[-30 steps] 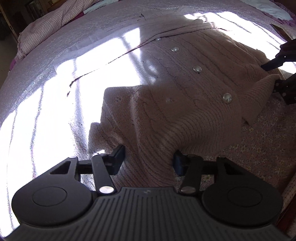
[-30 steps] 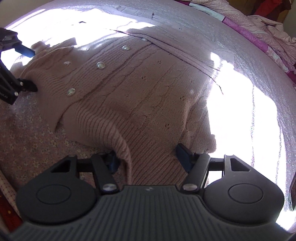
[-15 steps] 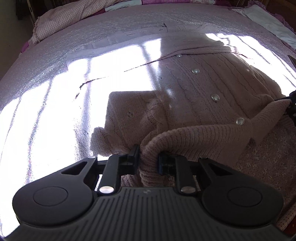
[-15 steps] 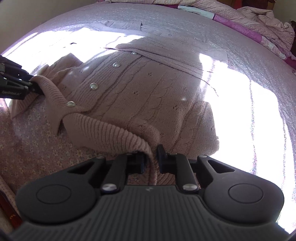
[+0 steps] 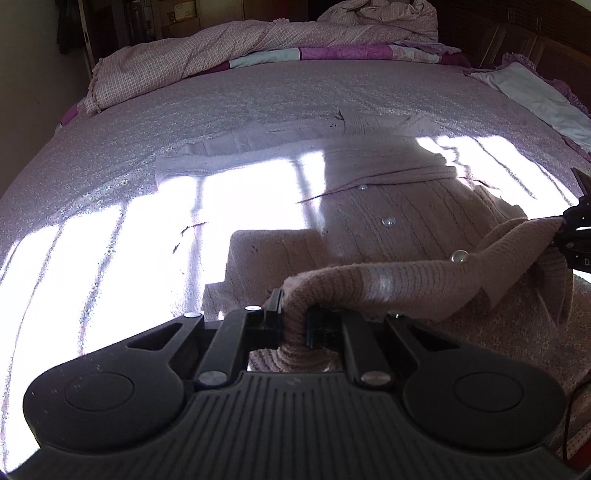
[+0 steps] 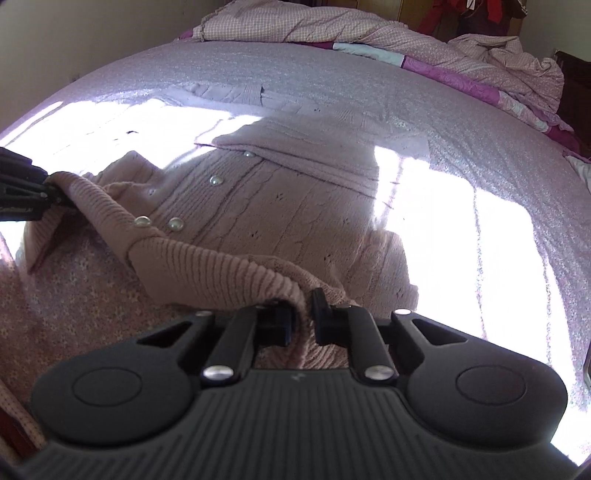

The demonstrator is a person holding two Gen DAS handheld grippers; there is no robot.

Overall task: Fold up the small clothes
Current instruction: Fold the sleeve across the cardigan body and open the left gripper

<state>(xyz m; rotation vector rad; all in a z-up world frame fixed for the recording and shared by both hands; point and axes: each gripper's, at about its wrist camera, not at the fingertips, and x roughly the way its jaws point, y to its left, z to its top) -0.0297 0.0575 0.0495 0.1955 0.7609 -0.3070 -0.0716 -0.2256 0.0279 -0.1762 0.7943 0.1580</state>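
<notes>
A pink cable-knit cardigan [image 5: 413, 225] with round buttons lies front up on the bed; it also shows in the right wrist view [image 6: 280, 206]. My left gripper [image 5: 295, 325] is shut on the ribbed bottom hem [image 5: 369, 284] at one corner and holds it lifted. My right gripper [image 6: 303, 317] is shut on the other corner of the hem [image 6: 207, 273], also lifted. The hem stretches raised between them. Each gripper shows at the edge of the other's view: the right [image 5: 576, 240] and the left [image 6: 26, 188].
The bed [image 5: 258, 107] has a lilac flowered cover with bright sun patches [image 5: 110, 266]. A bunched checked duvet [image 5: 229, 48] lies along the far side, and it shows in the right wrist view [image 6: 369, 33]. A pale pillow [image 5: 539, 99] lies far right.
Both grippers closed on the hem corners, then lifted them off the bed. The hem now hangs raised between them and both views tilt up toward the far side.
</notes>
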